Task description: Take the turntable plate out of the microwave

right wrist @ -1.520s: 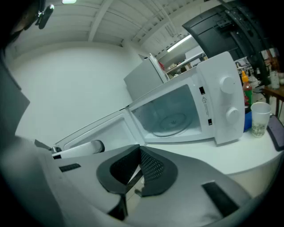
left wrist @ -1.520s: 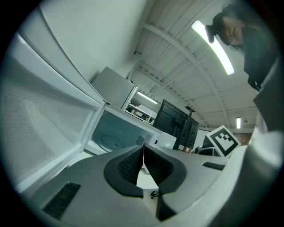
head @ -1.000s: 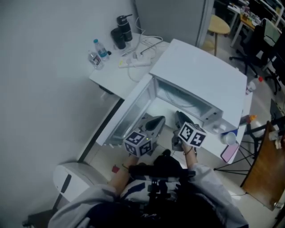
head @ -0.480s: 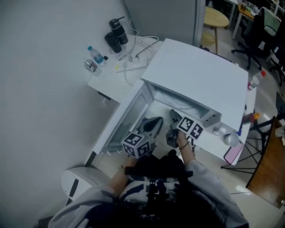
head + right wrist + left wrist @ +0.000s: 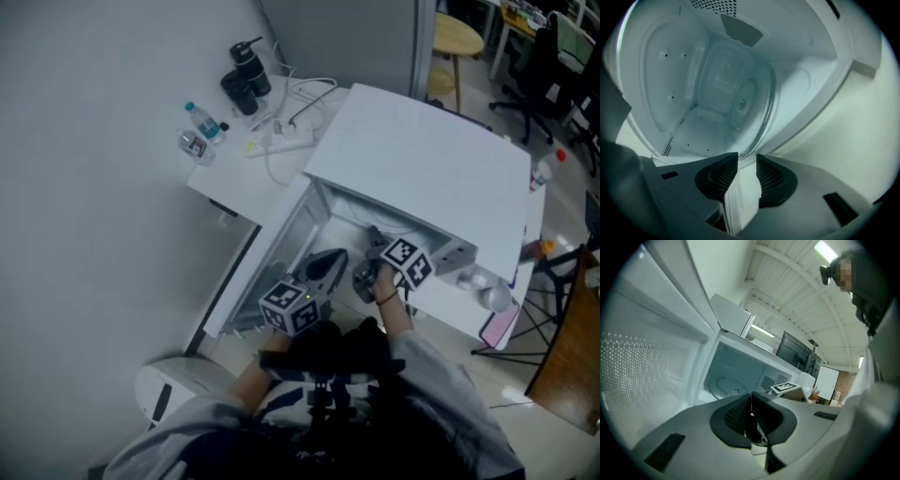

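The white microwave (image 5: 422, 173) stands with its door (image 5: 267, 267) swung open to the left. The round glass turntable plate (image 5: 751, 105) lies on the cavity floor; it also shows in the left gripper view as the plate (image 5: 725, 385). My right gripper (image 5: 746, 164) reaches into the cavity's mouth, just short of the plate's near rim. Its jaws have just been opening and stand open, with only the front sill showing between them. My left gripper (image 5: 751, 401) is shut on nothing, held in front of the opening beside the door (image 5: 642, 362). In the head view the left gripper (image 5: 323, 265) and right gripper (image 5: 375, 246) are side by side.
Behind the microwave a white table (image 5: 234, 159) carries water bottles (image 5: 200, 124), a black flask (image 5: 246, 67) and a power strip with cables (image 5: 281, 136). A pink phone (image 5: 499, 323) lies at the right. A white bin (image 5: 169, 389) stands on the floor.
My right gripper has rolled and sunk lower, moving further into the microwave's mouth. The left gripper has shifted only slightly. The head view has turned a little.
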Tool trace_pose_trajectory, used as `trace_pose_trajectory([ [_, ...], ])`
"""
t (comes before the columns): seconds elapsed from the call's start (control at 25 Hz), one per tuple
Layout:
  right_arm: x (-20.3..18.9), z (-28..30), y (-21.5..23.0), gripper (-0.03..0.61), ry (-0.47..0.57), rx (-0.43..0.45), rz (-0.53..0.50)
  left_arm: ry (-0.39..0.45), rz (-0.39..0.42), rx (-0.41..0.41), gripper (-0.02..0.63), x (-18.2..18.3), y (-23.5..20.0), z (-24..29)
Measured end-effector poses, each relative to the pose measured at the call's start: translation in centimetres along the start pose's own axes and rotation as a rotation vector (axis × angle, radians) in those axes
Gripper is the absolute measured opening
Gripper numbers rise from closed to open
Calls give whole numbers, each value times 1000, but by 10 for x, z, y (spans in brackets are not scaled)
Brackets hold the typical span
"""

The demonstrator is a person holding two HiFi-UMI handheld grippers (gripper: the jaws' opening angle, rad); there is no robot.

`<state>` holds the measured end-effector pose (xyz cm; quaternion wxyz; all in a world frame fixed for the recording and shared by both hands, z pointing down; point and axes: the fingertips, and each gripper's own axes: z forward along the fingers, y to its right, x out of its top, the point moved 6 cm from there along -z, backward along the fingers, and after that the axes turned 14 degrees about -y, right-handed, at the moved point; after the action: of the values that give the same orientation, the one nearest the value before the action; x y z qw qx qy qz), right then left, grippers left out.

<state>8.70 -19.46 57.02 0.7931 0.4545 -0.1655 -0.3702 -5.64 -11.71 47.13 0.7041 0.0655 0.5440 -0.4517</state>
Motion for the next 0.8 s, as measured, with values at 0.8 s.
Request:
trace_pose_trajectory([
  [0.8, -6, -28, -8, -5, 205, 53, 99, -65, -9, -203, 3, 3, -10, 10],
])
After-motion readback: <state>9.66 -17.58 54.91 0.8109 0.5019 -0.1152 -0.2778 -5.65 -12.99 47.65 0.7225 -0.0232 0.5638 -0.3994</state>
